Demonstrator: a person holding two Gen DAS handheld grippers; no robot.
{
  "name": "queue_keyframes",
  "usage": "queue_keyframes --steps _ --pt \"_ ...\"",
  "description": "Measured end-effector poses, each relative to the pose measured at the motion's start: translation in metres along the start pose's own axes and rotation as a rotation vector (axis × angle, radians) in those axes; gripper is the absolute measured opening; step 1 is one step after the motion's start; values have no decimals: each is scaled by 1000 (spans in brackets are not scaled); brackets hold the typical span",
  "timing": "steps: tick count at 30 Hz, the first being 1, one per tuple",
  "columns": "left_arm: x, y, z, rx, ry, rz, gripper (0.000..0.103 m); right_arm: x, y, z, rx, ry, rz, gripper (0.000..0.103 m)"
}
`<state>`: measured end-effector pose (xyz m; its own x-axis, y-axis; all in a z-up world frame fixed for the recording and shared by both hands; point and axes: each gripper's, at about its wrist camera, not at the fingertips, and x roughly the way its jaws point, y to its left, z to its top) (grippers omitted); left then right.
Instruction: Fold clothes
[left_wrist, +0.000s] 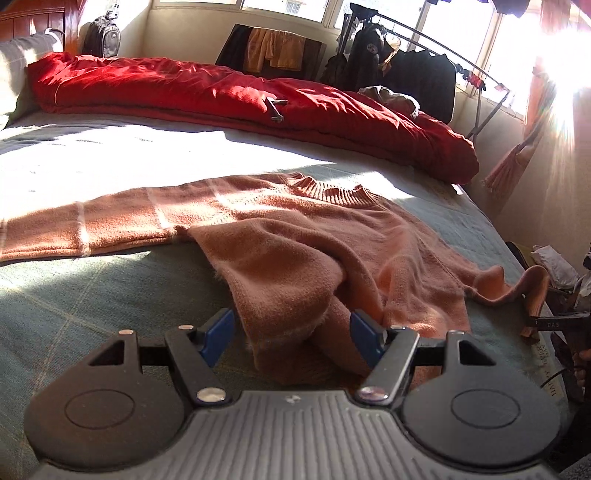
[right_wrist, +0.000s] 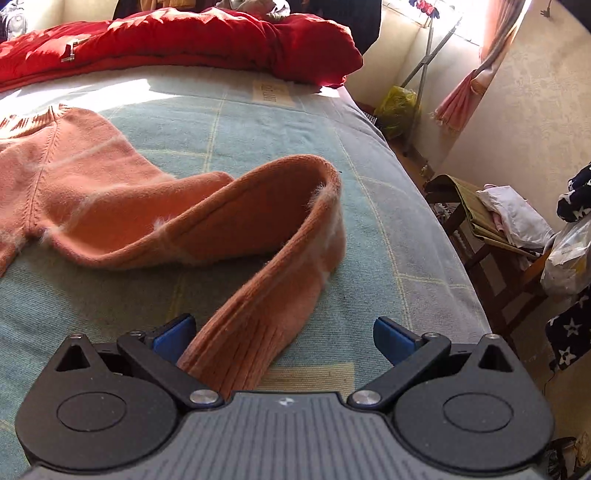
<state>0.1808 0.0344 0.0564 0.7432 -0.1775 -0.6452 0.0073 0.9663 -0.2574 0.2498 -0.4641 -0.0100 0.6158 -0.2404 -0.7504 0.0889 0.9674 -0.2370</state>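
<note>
A wide bed (left_wrist: 92, 295) with a pale green checked cover carries everything; a red quilt (left_wrist: 229, 96) lies bunched along its far side, and a clothes rack (left_wrist: 443, 40) stands by the sunlit windows beyond. The orange sweater (left_wrist: 295, 236) lies spread on the near half of the bed, collar toward the quilt, its body running back toward the person. One sleeve stretches flat out to the left in the left wrist view; the other sleeve (right_wrist: 236, 221) curls in a loop toward the bed's right edge.

The hem of the sweater's body bunches up between the jaws of the left gripper (left_wrist: 291, 336), which stand apart, the blue pads not pressing the cloth. The ribbed cuff (right_wrist: 236, 354) of the looped sleeve runs straight back between the jaws of the right gripper (right_wrist: 284, 336), nearer its left pad; these jaws are also released. So each hand has its own part directly ahead and beneath it, and closing would likely be the next step.

The knit looks thick and fuzzy, with pale thin stripes and loose fibres catching the light, soft enough to slump.
</note>
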Motion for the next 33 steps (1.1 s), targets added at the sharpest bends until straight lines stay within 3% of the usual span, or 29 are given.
queue_keyframes --steps 5,9,12,18,23,25,27,28,30,33 --pt "9 29 22 -86 -45 -27 69 -43 9 -4 20 -94 45 103" --pt "34 64 38 -219 -49 -115 69 -67 24 -1 0 -173 92 103" --pt "68 100 44 -402 2 -216 69 -76 38 1 4 -187 128 103" --pt "136 140 45 -570 70 -339 69 -92 74 -2 -19 -173 141 103" --pt "187 155 34 -716 172 -463 67 -106 96 -7 -30 -154 117 103" --pt "186 153 37 -700 131 -474 60 -111 103 -9 -29 -151 106 103" --pt "183 153 44 -671 81 -458 22 -115 109 -9 -26 -149 97 103" --pt "181 155 51 -653 65 -436 16 -117 112 -8 -26 -149 93 103" --pt "177 157 68 -589 40 -372 9 -120 120 -7 -30 -148 86 103" --pt "171 154 95 -455 -6 -293 7 -123 132 -6 -40 -152 88 103"
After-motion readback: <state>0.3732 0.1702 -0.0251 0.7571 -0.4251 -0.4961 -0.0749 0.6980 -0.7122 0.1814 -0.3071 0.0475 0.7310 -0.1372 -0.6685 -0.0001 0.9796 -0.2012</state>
